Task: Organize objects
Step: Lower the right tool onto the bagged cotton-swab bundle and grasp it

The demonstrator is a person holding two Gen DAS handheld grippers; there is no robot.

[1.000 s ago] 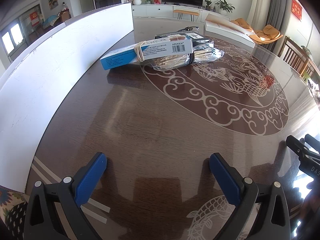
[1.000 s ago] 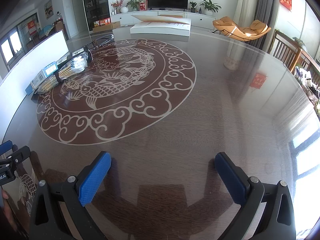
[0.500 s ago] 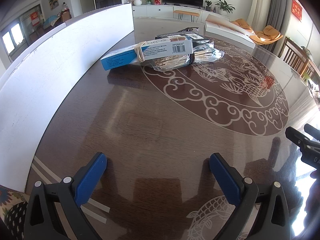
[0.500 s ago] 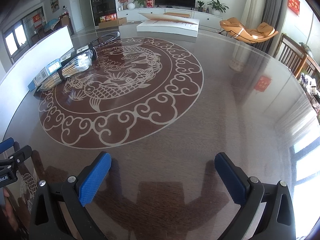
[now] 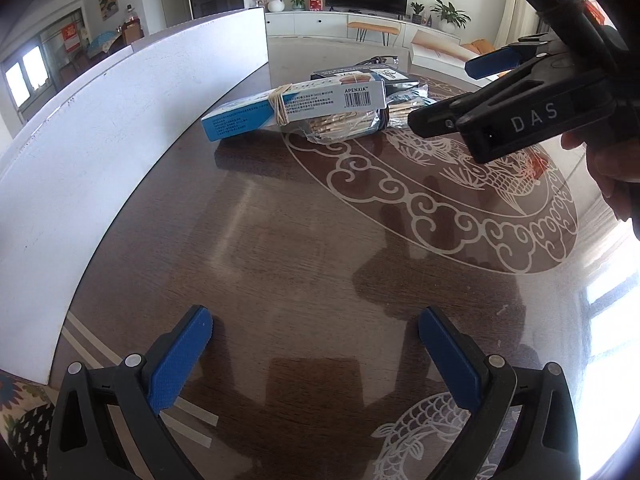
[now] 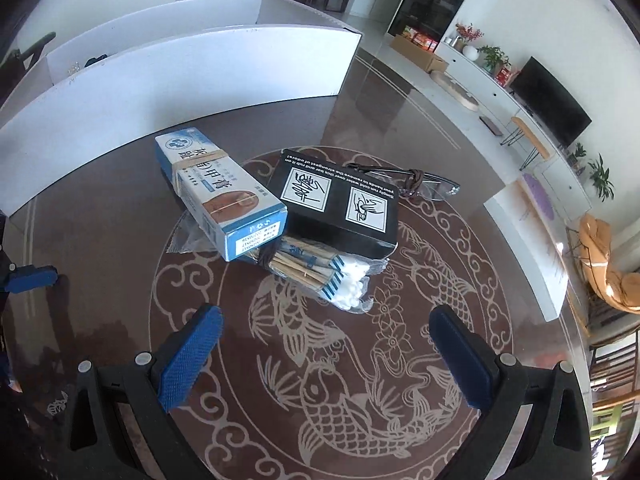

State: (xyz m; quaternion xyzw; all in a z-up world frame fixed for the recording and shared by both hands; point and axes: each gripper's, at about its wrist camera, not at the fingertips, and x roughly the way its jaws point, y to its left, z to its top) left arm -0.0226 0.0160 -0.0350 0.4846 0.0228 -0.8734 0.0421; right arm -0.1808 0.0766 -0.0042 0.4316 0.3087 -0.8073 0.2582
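Note:
A small pile lies on the dark patterned table point(image 6: 400, 360). A blue-and-white box point(image 6: 216, 192) bound with rubber bands leans on a clear bag of cotton swabs point(image 6: 320, 272), beside a black box point(image 6: 340, 204). Glasses point(image 6: 424, 184) lie behind the black box. My right gripper point(image 6: 324, 320) is open, just short of the swab bag and holding nothing. In the left wrist view the blue-and-white box point(image 5: 296, 108) and swab bag point(image 5: 344, 126) are far ahead, with the right gripper point(image 5: 440, 94) hovering at their right. My left gripper point(image 5: 316, 332) is open over bare table.
A white bin with low partition walls point(image 6: 180, 76) stands along the table's left side, its long wall point(image 5: 120, 128) close to the pile. A flat white box point(image 5: 436, 50) lies at the far side. A hand point(image 5: 612, 172) holds the right gripper.
The right gripper has swung left across the table and now faces the pile at close range. The left gripper has hardly moved. Both stay open.

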